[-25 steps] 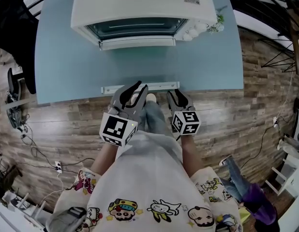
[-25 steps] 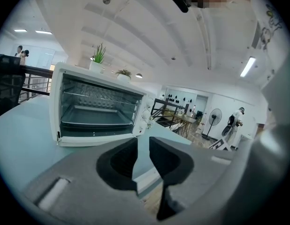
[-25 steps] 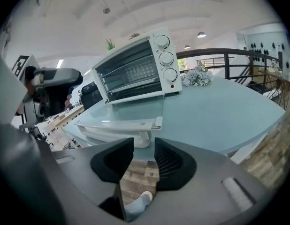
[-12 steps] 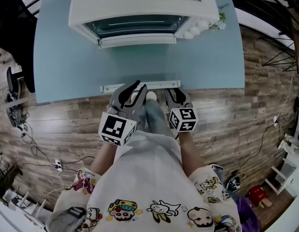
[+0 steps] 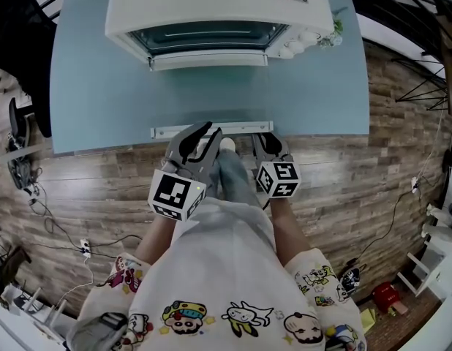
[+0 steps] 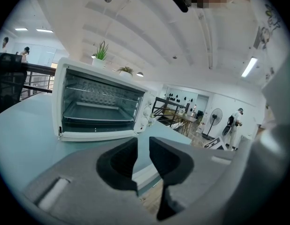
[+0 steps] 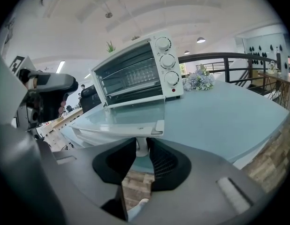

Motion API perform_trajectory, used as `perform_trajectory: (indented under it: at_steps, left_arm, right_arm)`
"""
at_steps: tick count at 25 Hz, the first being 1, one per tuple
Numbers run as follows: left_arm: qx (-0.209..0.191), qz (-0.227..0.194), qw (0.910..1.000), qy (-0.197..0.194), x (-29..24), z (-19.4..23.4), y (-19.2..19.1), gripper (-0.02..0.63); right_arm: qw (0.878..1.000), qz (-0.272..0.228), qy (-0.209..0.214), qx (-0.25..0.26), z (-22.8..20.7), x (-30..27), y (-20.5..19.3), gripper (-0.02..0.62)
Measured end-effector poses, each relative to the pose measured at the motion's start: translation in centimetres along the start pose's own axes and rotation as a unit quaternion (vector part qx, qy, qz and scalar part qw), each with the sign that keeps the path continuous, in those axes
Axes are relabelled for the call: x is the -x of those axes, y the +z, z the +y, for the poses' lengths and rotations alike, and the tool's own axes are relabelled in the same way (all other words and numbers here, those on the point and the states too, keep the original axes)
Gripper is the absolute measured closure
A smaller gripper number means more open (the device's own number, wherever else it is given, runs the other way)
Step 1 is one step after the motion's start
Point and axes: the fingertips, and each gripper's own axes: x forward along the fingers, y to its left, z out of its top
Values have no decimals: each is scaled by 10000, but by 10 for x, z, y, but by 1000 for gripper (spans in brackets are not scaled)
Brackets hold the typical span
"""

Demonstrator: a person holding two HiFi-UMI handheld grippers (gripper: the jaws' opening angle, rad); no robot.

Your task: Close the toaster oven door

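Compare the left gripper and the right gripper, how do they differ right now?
The right gripper, its jaws just closing, clamps the door handle by its post; the left gripper has its jaws slightly apart on nothing. The right gripper sits at the handle's right end; the left gripper is near its middle. Both point toward the open toaster oven.

The straight way across the blue table [image 5: 94,86] to the toaster oven [image 5: 211,6] is taken up by the glass door [image 7: 121,118], which is laid open and level from the oven's mouth to the table's near edge. That edge is crossed by the door handle [image 5: 211,130]. Bare tabletop is left on both sides of the door. Open room is left above it. Beside the oven's right end, space is filled by a bunch of flowers [image 7: 197,82].
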Motion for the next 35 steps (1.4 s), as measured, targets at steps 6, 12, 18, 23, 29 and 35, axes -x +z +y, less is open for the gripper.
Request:
perform_trajectory:
  at_steps: [6,12,18,23,29,35]
  left_arm:
    - [17,-90,9999,78,3,2,5,537]
    - [5,-216,9997,148,6,2,16,537]
    - [-29,-391,9990,209,10,0,30,537]
    - [-93,-627,9976,282,20,1,50,537]
    - [-160,-855,9953,429,30,6,68,537]
    - [-241,-1027,9928,571,36,10,84,537]
  right_arm:
    - [10000,-64,31,-40,3,8,10,500]
    - [9998,-143,92,-37,7,20,28,500]
    - [9997,-214,110,42,11,30,48,499]
    - [9995,-242,65,196,18,35,65,497]
    - [9985,-464,104,271,23,43,95,495]
    - [9960,-791,99,416,27,47,131,495]
